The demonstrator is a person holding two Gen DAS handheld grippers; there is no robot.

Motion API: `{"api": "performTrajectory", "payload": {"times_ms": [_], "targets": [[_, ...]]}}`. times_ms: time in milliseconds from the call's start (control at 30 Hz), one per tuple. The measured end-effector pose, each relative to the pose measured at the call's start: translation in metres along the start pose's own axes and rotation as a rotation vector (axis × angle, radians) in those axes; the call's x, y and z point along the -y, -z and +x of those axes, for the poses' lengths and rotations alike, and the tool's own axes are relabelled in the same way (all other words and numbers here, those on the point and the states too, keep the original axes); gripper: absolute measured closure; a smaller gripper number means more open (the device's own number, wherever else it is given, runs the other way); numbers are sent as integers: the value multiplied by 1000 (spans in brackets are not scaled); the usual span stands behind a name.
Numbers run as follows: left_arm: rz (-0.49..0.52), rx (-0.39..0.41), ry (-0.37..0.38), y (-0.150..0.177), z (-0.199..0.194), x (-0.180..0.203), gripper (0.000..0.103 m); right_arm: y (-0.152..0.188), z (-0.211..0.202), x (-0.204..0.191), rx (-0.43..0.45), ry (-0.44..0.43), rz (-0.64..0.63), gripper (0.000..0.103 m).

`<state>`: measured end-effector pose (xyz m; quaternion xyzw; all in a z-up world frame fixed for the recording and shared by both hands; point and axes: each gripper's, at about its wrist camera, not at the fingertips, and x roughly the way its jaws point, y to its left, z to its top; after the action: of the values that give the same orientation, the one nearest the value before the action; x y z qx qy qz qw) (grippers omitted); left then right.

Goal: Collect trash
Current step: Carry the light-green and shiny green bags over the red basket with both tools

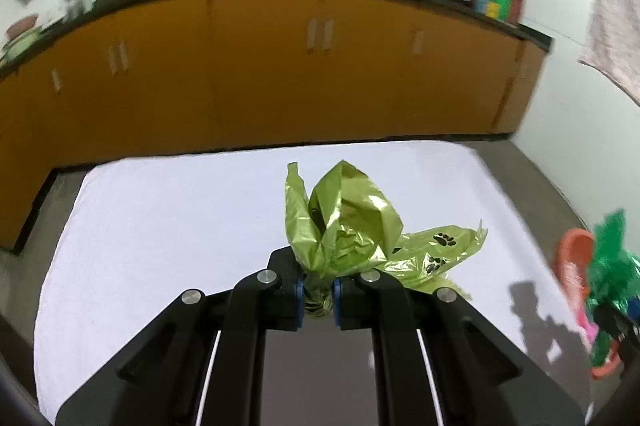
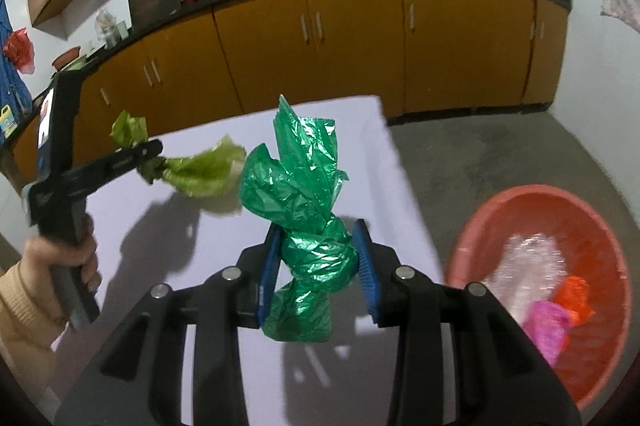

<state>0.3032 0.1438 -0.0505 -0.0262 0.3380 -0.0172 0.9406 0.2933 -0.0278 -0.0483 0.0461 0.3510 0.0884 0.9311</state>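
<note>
While the right gripper (image 2: 318,268) pinches the knot of a dark green plastic bag (image 2: 304,202) between its blue pads, the red basin (image 2: 472,230) stands on the grey floor to the right of it and lower, just past the edge of the white table (image 2: 368,146). This is the relation that matters, I think: the drop must go to the right and down, and the right hand is clearly the nearer one. The bag stands up from the pads with its long axis almost upright, shiny and crumpled, a short tail hanging below. The left gripper (image 1: 318,300), farther to the left over the table, is clamped narrow on the twisted neck of a light green bag (image 1: 344,222) printed with black paw marks. Pink, orange and clear plastic (image 2: 520,266) lie already in the basin.
</note>
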Motion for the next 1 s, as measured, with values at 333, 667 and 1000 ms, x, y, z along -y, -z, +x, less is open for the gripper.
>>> {"api": "performTrajectory", "payload": {"times_ms": [333, 667, 1000], "targets": [[158, 82, 141, -10, -58, 109, 93, 21, -95, 80, 82, 193, 88, 67], [213, 68, 283, 5, -69, 189, 93, 46, -153, 167, 107, 360, 197, 67], [286, 18, 348, 28, -62, 241, 93, 51, -161, 196, 119, 395, 251, 67]]}}
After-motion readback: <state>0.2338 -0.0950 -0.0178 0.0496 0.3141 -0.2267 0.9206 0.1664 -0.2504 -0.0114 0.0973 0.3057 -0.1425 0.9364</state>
